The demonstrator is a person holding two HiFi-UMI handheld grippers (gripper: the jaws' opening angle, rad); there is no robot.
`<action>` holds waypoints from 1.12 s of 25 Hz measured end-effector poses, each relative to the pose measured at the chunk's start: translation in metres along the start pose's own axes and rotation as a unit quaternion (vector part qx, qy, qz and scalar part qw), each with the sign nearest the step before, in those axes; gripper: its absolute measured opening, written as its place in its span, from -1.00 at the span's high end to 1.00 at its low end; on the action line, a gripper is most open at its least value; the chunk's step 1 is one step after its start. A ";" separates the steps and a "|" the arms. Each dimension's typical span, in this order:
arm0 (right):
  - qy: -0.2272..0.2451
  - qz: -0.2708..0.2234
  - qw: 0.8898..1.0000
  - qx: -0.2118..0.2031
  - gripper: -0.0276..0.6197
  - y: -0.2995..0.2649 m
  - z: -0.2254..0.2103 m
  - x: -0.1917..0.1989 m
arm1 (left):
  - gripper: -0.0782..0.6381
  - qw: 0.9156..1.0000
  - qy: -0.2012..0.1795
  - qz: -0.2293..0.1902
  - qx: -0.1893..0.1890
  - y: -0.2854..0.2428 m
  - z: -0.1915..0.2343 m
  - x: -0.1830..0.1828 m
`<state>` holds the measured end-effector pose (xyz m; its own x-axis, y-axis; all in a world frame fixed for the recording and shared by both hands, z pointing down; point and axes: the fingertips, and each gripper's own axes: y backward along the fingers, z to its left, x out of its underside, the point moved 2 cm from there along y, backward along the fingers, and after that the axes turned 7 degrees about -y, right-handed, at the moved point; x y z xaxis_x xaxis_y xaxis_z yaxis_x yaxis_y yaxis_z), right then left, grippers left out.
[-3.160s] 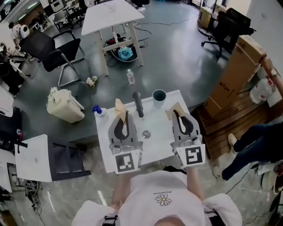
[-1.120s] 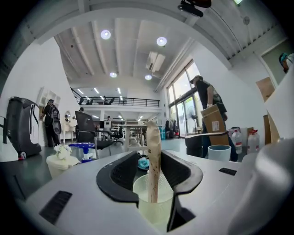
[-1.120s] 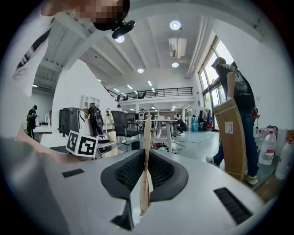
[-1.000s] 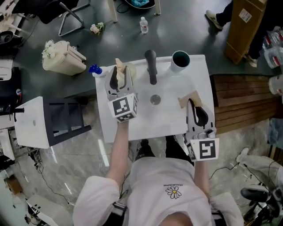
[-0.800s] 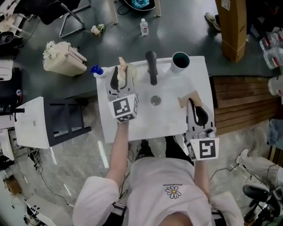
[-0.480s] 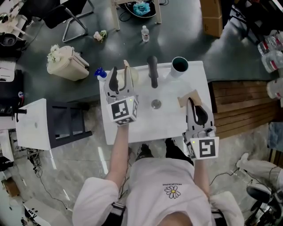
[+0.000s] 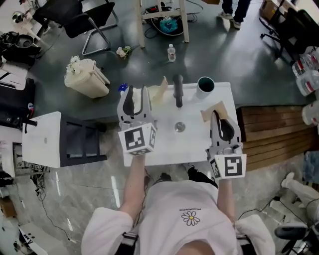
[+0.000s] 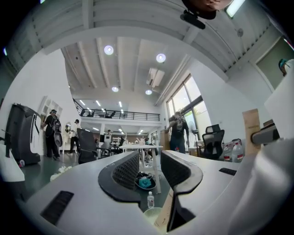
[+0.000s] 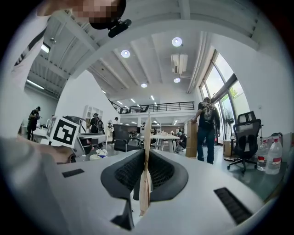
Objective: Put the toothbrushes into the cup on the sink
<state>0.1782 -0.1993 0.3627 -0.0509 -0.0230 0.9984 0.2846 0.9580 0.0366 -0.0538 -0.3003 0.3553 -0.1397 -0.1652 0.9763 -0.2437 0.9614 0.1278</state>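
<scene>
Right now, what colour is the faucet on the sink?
The faucet is dark grey to black, clearest in the head view.

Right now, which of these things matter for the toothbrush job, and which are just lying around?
Job in hand:
cup; sink; flat beige piece, likely a toothbrush, clamped in the right tool.

Lying about:
bottle on the floor; pale bin; black chair.
</scene>
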 end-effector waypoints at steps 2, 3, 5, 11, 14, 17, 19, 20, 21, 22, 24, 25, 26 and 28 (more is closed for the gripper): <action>-0.002 -0.009 1.000 -0.004 0.84 -0.002 0.003 -0.006 | 0.35 1.000 -0.005 -0.017 -0.004 0.013 0.002 -0.023; -0.003 -0.013 1.000 -0.006 0.84 -0.002 0.004 -0.008 | 0.36 1.000 -0.007 -0.025 -0.006 0.020 0.002 -0.034; -0.003 -0.019 1.000 -0.011 0.84 -0.004 0.005 -0.012 | 0.42 0.999 -0.011 -0.039 -0.011 0.033 0.000 -0.053; 0.002 -0.037 0.999 -0.025 0.84 -0.010 0.013 -0.023 | 0.63 0.998 -0.025 -0.049 -0.035 0.065 -0.008 -0.078; 0.011 -0.042 0.999 -0.029 0.84 -0.013 0.014 -0.024 | 0.73 0.998 -0.025 -0.037 -0.047 0.071 -0.014 -0.069; 0.016 -0.037 0.999 -0.031 0.84 -0.014 0.013 -0.021 | 0.74 0.998 -0.009 -0.032 -0.050 0.074 -0.022 -0.059; 0.019 -0.031 0.999 -0.030 0.84 -0.012 0.011 -0.017 | 0.74 0.998 -0.018 -0.032 -0.045 0.075 -0.025 -0.052; 0.019 -0.029 0.999 -0.029 0.84 -0.011 0.010 -0.016 | 0.74 0.998 -0.019 -0.032 -0.044 0.074 -0.026 -0.051; 0.019 -0.027 0.999 -0.028 0.84 -0.010 0.010 -0.015 | 0.74 0.998 -0.017 -0.033 -0.043 0.072 -0.028 -0.050; 0.019 -0.026 0.999 -0.028 0.84 -0.009 0.009 -0.014 | 0.74 0.998 -0.012 -0.035 -0.043 0.070 -0.029 -0.051; 0.019 -0.026 0.999 -0.029 0.84 -0.008 0.008 -0.014 | 0.74 0.998 -0.006 -0.037 -0.040 0.067 -0.033 -0.053; 0.017 -0.029 0.999 -0.030 0.84 -0.007 0.008 -0.015 | 0.74 0.998 -0.003 -0.039 -0.039 0.066 -0.035 -0.054; 0.016 -0.031 0.999 -0.030 0.84 -0.007 0.007 -0.017 | 0.74 0.998 0.002 -0.040 -0.039 0.065 -0.037 -0.055; 0.024 -0.026 0.999 -0.031 0.84 -0.007 0.005 -0.016 | 0.74 0.999 -0.005 -0.040 -0.036 0.063 -0.039 -0.055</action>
<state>0.1720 -0.2044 0.3459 -0.0217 -0.0869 0.9960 0.3412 0.9358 0.0891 -0.0241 -0.2226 0.3168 -0.1315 -0.2447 0.9607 -0.1847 0.9581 0.2188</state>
